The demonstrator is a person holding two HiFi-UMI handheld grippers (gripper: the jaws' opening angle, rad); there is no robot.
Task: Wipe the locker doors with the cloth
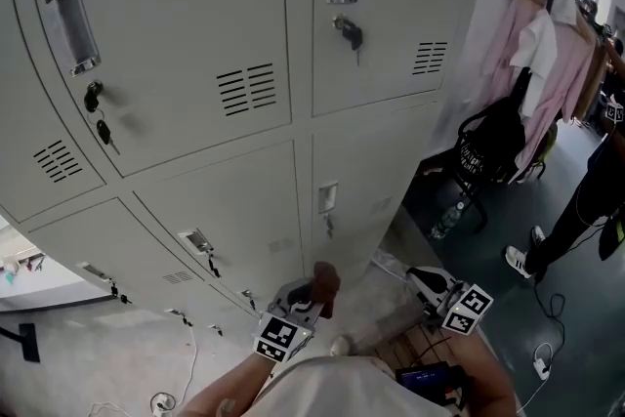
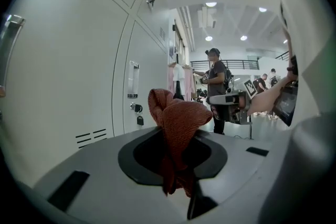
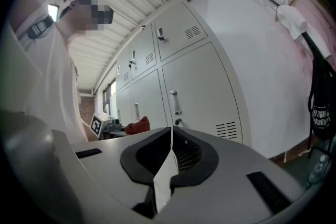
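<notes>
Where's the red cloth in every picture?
Head view: the cloth pokes up from the left gripper, bottom middle, by the low locker doors.
Left gripper view: the cloth is dead centre, pinched between the jaws.
Right gripper view: the cloth is a small red lump left of centre.
Shared landmark: the grey lockers show in all three.

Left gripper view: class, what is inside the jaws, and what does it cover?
A bunched rust-red cloth is clamped in the left gripper. It covers the spot where the jaws meet, so the grip itself cannot be seen.
</notes>
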